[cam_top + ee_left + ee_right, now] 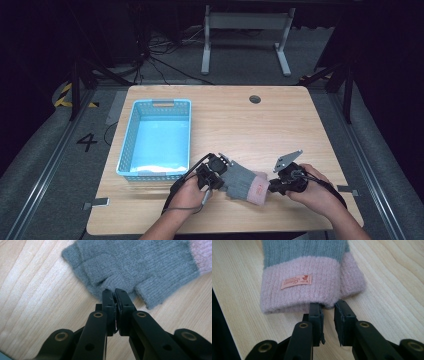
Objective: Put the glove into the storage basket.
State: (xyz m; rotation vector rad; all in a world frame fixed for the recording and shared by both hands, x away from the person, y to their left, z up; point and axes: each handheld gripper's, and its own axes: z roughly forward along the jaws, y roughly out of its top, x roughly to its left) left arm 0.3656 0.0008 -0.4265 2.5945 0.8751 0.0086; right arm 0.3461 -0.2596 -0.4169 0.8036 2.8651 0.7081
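A grey knitted glove [240, 181] with a pink cuff [299, 292] lies flat near the table's front edge, between my two hands. My left gripper [114, 291] sits at the glove's finger end [140, 262], its jaws shut on the edge of the grey knit between two short fingers. At the cuff end, my right gripper [328, 305] has a gap between its jaws, and the cuff's hem lies right at the tips. A small orange label [296, 281] is sewn on the cuff. From above, the left gripper [220, 172] and right gripper [272, 187] flank the glove.
A light blue plastic basket [131, 140] stands on the left half of the wooden table [260, 130], just behind my left hand. A round cable hole [255, 99] sits near the table's far edge. A metal desk frame [245, 35] stands on the floor beyond.
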